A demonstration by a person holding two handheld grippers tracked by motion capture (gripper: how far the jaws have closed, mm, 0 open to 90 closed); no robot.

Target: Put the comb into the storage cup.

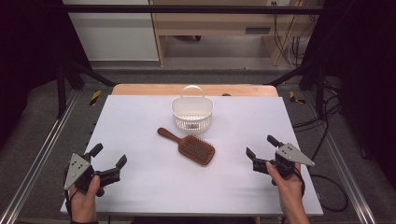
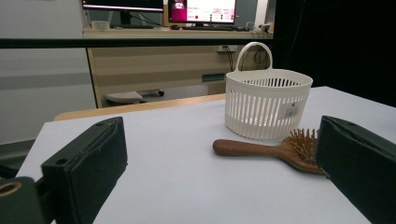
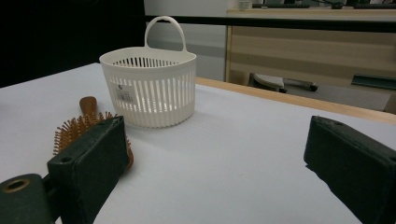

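The wooden hairbrush (image 1: 187, 145) lies flat on the white bench (image 1: 140, 186), bristles up, just in front of the white slotted basket (image 1: 192, 113) and apart from it. Its long axis runs diagonally: the handle points toward the far left, the paddle head toward the near right.

The right gripper (image 1: 262, 152) hovers at the near right with its jaws spread wide and nothing between them. The brush head lies to its left, and this gripper is judged the nearer of the two to the head. In the right gripper view the bristles (image 3: 77, 128) show just beyond the left-hand jaw.

The left gripper (image 1: 108, 162) hovers at the near left, likewise spread wide and empty. The brush lies forward and to its right; its handle end faces this side.

The basket stands upright, loop handle at its far side. As far as the slots and the high view allow, it appears empty.

Judgement: either gripper must travel inward; the diagonal lie favours a grasp across the handle.
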